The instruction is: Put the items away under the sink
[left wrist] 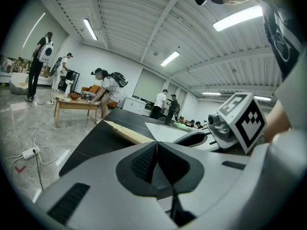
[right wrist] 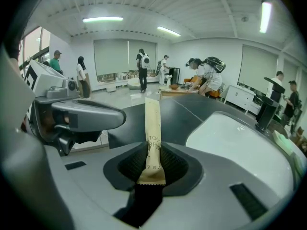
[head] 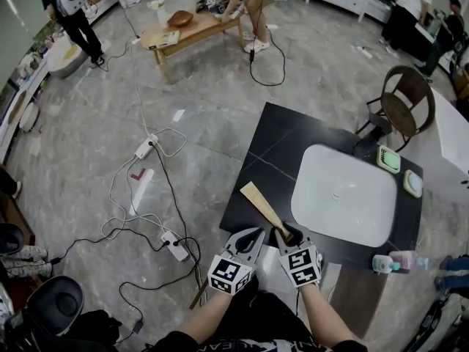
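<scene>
My right gripper point(right wrist: 153, 163) clamps the long paper packet point(right wrist: 152, 123) by its lower-centre end only (left gripper point(left wrist: 157, 163) closed, empty), so it may swivel out.

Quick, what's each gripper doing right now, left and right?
Left gripper: closed, nothing between its jaws.
Right gripper: closed on the long brown paper packet.

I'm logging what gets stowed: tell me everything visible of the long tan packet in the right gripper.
The packet is a long, narrow, flat sleeve of tan, kraft-like paper with a zigzag-crimped near end and dark print along it, too partial to read. The right gripper is shut on that near end, pads pressing both faces. It juts straight away from the jaws over the black counter, left of the white sink. Whether its far end rests on the counter is unclear.
</scene>
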### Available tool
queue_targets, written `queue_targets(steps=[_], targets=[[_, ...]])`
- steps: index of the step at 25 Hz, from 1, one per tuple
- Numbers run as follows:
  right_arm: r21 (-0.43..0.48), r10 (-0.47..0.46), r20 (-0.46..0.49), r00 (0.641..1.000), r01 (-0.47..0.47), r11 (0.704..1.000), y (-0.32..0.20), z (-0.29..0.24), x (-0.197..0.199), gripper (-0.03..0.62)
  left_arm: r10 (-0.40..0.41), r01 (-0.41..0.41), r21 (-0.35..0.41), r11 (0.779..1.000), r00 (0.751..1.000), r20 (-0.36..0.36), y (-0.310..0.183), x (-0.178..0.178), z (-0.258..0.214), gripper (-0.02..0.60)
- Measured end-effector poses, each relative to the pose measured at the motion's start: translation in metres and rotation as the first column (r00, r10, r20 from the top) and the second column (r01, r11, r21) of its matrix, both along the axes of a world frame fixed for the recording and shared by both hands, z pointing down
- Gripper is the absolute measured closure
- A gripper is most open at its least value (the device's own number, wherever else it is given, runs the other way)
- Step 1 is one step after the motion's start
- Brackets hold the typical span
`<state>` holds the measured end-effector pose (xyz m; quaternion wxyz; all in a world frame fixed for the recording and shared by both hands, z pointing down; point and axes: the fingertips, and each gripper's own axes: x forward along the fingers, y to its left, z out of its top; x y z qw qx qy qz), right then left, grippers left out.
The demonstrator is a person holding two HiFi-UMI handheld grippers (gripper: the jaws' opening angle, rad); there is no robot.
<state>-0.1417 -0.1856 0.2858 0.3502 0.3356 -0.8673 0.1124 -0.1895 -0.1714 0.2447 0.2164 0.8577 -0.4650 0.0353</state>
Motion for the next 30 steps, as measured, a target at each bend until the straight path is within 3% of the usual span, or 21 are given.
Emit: queue_targets(steps=[17, 24, 30], targets=[[0.033, 0.051, 0.067, 0.996, -0.053, 0.998, 0.022, -0.018, 0.018, 0.514, 0.053, -0.053, -0.010, 0.999, 0.999, 0.002, 0.022, 0.028, 0.006, 0.572], [0.031, 0.054, 0.044, 0.998, -0.055, 0.998, 0.033, -0.008, 0.029, 0.530, 0.079, -0.079, -0.020, 0.997, 0.997, -0.008, 0.029, 0.042, 0.008, 0.572], [0.029, 0.097, 0.091, 0.991, -0.100, 0.995, 0.033, -0.016, 0.035, 0.539, 0.095, -0.095, -0.033, 0.995, 0.995, -0.004, 0.035, 0.048, 0.011, 0.572]])
